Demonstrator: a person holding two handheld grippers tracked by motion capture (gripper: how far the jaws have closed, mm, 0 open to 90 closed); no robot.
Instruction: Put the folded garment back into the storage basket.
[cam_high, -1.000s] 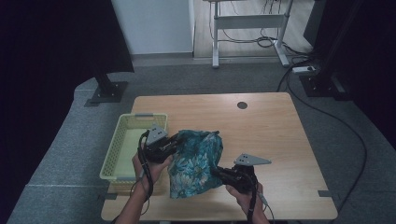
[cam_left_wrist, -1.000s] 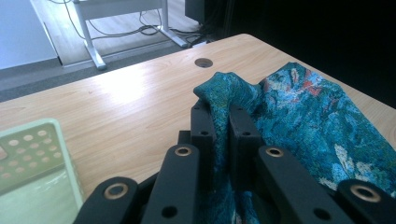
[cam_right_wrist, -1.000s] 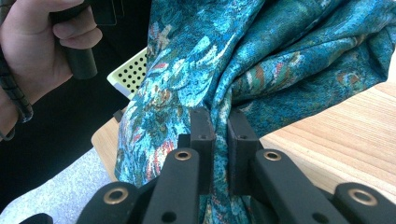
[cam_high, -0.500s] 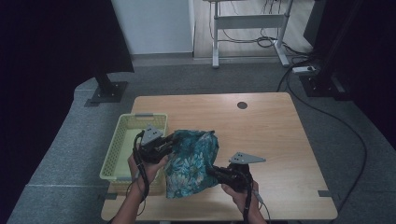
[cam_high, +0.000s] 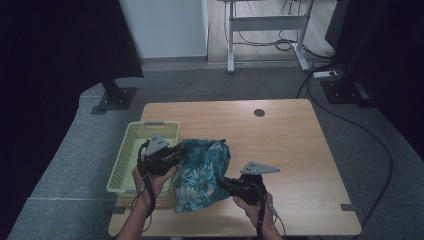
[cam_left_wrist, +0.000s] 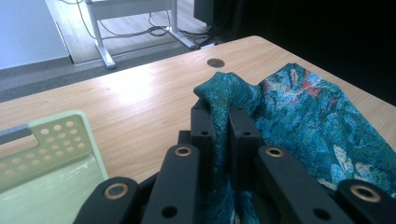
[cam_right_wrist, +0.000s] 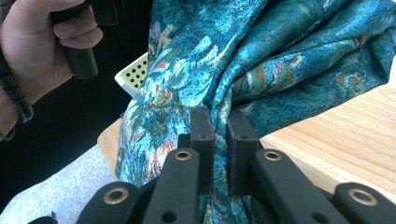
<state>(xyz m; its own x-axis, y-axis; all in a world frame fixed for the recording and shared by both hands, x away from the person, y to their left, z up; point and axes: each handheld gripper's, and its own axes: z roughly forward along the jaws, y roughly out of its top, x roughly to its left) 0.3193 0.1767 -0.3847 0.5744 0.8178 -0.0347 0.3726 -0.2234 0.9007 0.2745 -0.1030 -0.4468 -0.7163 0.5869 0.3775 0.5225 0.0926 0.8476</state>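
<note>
The teal floral cloth (cam_high: 202, 172) is held up off the wooden table (cam_high: 300, 150) at the near edge, slung between the two grippers, with its lower part draping past the table's front edge. The left gripper (cam_high: 176, 153) has its jaws clamped on a bunched fold at the cloth's upper left; in the left gripper view the fabric (cam_left_wrist: 299, 112) rises in a peak between the two black jaws, which stand nearly closed with cloth pinched in the gap. The right gripper (cam_high: 223, 181) is likewise closed on a gathered fold at the cloth's lower right; in the right gripper view the material (cam_right_wrist: 261, 60) hangs in heavy pleats above and around the jaws. The light green perforated basket (cam_high: 131, 150) sits on the table just beside the cloth on the left, under the left hand (cam_high: 150, 176). Judgement on handling: the cloth looks thin, soft and light, with no stiffness; it sags and folds wherever unsupported. The weave appears slightly glossy, so it may slide out of a shallow pinch, though the dim lighting makes the surface hard to judge. Best hold is on a doubled fold or a gathered bunch, seated deep in the jaws, as both grips appear to be now. Breakage is no concern; snagging on the basket rim is the likelier fault.
</note>
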